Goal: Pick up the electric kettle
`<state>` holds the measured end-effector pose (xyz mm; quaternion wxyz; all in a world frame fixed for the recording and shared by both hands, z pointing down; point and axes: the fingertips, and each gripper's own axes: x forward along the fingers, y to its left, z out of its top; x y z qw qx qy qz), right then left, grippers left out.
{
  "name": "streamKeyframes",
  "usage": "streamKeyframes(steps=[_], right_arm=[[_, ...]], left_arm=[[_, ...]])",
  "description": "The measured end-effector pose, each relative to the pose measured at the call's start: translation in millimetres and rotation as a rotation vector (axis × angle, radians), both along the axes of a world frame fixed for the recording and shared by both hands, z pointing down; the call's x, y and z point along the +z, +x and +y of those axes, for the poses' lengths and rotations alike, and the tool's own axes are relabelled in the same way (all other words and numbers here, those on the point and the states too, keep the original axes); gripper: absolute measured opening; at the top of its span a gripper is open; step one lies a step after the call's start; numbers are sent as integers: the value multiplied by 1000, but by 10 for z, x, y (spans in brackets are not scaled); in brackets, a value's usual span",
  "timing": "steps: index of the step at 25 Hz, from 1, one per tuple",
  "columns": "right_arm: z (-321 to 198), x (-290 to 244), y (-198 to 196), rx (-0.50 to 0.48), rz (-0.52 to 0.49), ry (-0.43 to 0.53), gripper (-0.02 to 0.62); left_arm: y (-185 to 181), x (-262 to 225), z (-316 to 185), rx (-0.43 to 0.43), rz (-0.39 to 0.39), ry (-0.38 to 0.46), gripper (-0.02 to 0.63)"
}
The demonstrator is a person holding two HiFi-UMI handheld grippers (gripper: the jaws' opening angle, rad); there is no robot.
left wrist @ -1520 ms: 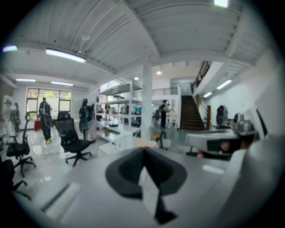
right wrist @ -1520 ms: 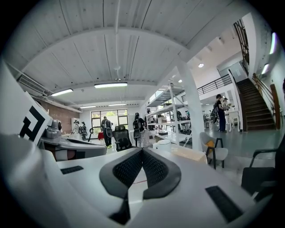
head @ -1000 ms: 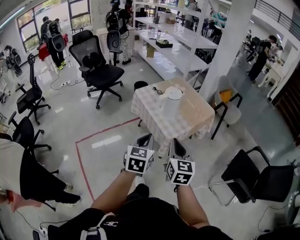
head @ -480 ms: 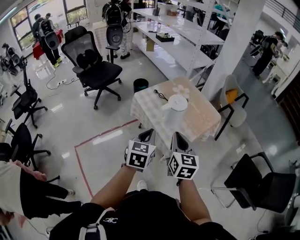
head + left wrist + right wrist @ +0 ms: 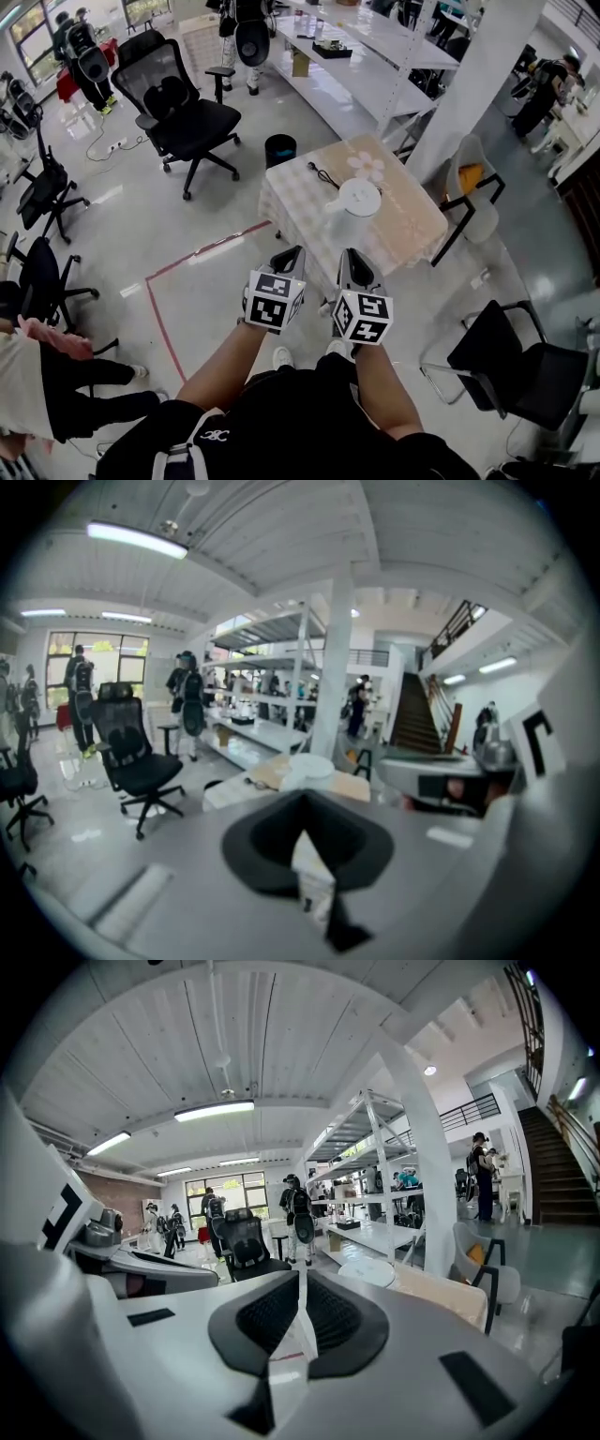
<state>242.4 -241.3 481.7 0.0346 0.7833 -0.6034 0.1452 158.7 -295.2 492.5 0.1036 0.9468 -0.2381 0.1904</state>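
Glossy grey floor [image 5: 187, 234], red tape line [image 5: 211, 249] across it, shown in head view only. Staircase [image 5: 422, 724] and ceiling lights [image 5: 136, 539], shown in the gripper views only. Counter [image 5: 412, 234] under checked cloth, ahead of both grippers and well apart from them. Black office chair [image 5: 183, 117], left of the counter. White electric kettle [image 5: 357, 199], upright on the counter near its middle; mostly its round top in the right gripper view. Left gripper [image 5: 289, 258], fingers clenched together, nothing between. Right gripper [image 5: 350, 261], just beside it, fingers likewise clenched, empty. Black cord [image 5: 323, 176] on the counter behind the kettle, clearest in head view.
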Motion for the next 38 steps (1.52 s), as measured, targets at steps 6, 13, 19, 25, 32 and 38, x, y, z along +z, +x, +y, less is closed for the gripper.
streamKeyframes(steps=[6, 13, 19, 25, 32, 38], right_arm=[[-281, 218, 193, -36, -37, -16, 43], [-715, 527, 401, -108, -95, -33, 144], [-998, 876, 563, -62, -41, -51, 179], [-1171, 1387, 582, -82, -50, -126, 181], [-1469, 1710, 670, -71, -54, -149, 196], [-1704, 1866, 669, -85, -56, -165, 204]], left_arm=[[23, 111, -157, -67, -21, -16, 1], [135, 52, -406, -165, -15, 3, 0], [84, 47, -570, -246, -18, 39, 2], [14, 235, -560, -290, -71, -4, 0], [-69, 450, -531, -319, -137, -32, 0], [-117, 560, -458, -349, -170, -60, 2]])
